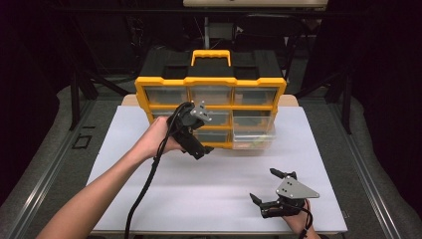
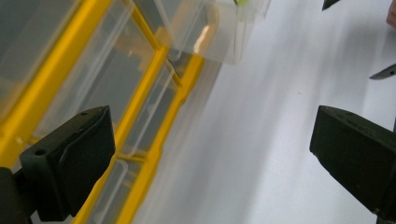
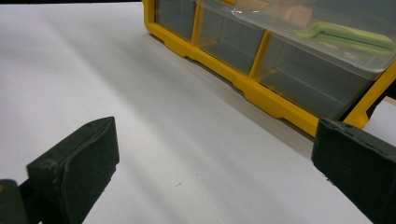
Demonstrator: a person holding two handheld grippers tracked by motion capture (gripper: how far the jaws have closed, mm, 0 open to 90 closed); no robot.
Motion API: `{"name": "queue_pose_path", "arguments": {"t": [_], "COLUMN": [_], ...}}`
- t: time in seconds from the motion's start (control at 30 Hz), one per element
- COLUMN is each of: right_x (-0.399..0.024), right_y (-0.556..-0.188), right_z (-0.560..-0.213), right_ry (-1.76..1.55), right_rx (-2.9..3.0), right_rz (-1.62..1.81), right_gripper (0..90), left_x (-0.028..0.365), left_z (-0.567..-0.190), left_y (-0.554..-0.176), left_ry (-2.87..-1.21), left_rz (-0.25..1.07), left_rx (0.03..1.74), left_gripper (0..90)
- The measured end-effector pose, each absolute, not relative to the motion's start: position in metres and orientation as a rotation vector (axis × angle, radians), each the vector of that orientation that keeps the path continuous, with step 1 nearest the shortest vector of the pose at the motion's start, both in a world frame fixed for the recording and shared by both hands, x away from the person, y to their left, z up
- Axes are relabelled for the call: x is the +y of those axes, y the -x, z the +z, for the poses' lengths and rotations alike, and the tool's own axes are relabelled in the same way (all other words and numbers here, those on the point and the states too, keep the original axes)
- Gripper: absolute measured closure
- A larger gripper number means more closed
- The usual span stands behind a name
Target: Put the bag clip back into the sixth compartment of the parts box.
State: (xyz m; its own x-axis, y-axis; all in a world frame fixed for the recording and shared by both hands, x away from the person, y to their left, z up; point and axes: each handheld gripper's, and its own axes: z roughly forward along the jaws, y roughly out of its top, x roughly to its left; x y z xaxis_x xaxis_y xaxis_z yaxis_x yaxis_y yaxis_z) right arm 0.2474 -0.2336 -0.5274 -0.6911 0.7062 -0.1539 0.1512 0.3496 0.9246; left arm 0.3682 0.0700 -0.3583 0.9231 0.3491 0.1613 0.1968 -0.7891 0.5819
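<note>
A yellow and black organiser box (image 1: 211, 92) with clear drawers stands at the back of the white mat (image 1: 199, 194). Its lower right drawer (image 1: 254, 138) is pulled out, and a light green object (image 3: 345, 35) lies inside it. My left gripper (image 1: 199, 147) hovers just in front of the lower middle drawers, jaws wide apart with nothing between them. In the left gripper view the yellow frame (image 2: 154, 93) runs past the left jaw. My right gripper (image 1: 265, 185) rests near the mat's front right, open and empty, pointing toward the box (image 3: 261, 93).
The mat covers most of the table, with bare white surface between the box and the front edge. Grey table borders (image 1: 59, 149) flank it on both sides. Dark stands and cables sit behind the box. A black cable (image 1: 144, 194) trails from the left gripper along the forearm.
</note>
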Motion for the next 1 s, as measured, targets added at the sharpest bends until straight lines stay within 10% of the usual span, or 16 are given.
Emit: {"name": "queue_pose_path", "arguments": {"t": [1.0], "right_x": [-0.232], "right_y": [-0.248], "right_z": [-0.528], "right_ry": [-0.745], "right_rx": [2.076], "right_rz": [1.328], "right_gripper": [0.2], "left_x": [0.146], "left_z": [-0.454], "left_y": [-0.332], "left_ry": [-2.376], "left_rz": [0.335], "left_rx": [0.645], "left_gripper": [0.0]}}
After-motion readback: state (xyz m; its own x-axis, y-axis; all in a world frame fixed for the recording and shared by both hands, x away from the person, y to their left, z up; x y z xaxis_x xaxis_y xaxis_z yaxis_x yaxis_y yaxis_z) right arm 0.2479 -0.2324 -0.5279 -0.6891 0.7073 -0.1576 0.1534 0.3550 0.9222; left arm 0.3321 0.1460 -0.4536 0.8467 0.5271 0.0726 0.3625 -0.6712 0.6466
